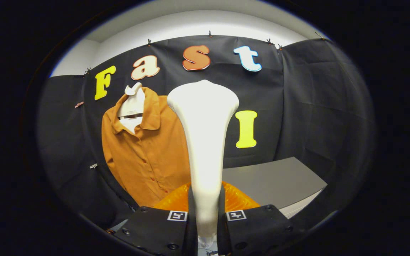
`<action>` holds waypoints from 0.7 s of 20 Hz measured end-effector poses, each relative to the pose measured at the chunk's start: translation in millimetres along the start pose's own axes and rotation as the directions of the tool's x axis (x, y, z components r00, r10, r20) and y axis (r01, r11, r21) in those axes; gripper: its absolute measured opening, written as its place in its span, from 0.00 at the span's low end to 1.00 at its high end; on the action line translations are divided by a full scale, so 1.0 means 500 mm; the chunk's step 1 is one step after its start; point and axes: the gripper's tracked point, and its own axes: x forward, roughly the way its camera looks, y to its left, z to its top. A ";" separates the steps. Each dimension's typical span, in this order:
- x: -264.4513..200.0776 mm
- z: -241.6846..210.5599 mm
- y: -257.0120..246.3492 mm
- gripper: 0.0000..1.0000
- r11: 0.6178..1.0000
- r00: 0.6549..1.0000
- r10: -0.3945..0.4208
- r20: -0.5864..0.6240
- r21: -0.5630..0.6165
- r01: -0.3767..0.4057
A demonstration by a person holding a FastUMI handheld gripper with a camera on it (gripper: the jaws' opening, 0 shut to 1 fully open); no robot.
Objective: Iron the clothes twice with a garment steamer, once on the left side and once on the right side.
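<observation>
Garment steamer [205, 142], white, upright between the jaws, handle clamped from both sides low down, flared head rising well above the fingertips toward 12 o'clock. Jaws [205, 213] narrow, pressed on the handle left and right, so held firmly. Orange translucent part [237, 201] showing behind the handle just above the fingers; probably the steamer's water tank, though not certain.

Orange-brown shirt [144, 156] hanging on a white hanger [132, 103] against the black booth wall, at about 10 o'clock from the steamer head, beyond the fingers and apart from the steamer. Collar open, button row running down the front, partly hidden at its right edge by the steamer handle. Grey table [279, 181] at 4 o'clock from the steamer head, low and to the right.

Step in hand, judged from this: steamer lifted and carried, head not yet on the cloth; neither side pass looks begun. Head facing away from the camera, so steam face not visible.

Next move calls for: swinging toward 10 o'clock and forward until the head meets the shirt near the shoulder on one side of the button row, then a steady stroke downward. Grip to stay tight, since the tall head gives leverage to tip. Care needed near the hanger and collar, where the cloth could be pushed askew.
</observation>
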 end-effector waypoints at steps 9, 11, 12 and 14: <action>0.003 0.013 0.228 0.25 1.000 0.997 0.012 0.075 -0.028 -0.010; 0.018 0.013 0.271 0.25 1.000 0.996 0.011 0.084 -0.029 -0.008; 0.027 0.015 0.288 0.25 0.999 0.996 0.011 0.087 -0.031 -0.008; 0.051 0.014 0.321 0.25 0.999 0.996 0.007 0.088 -0.035 -0.004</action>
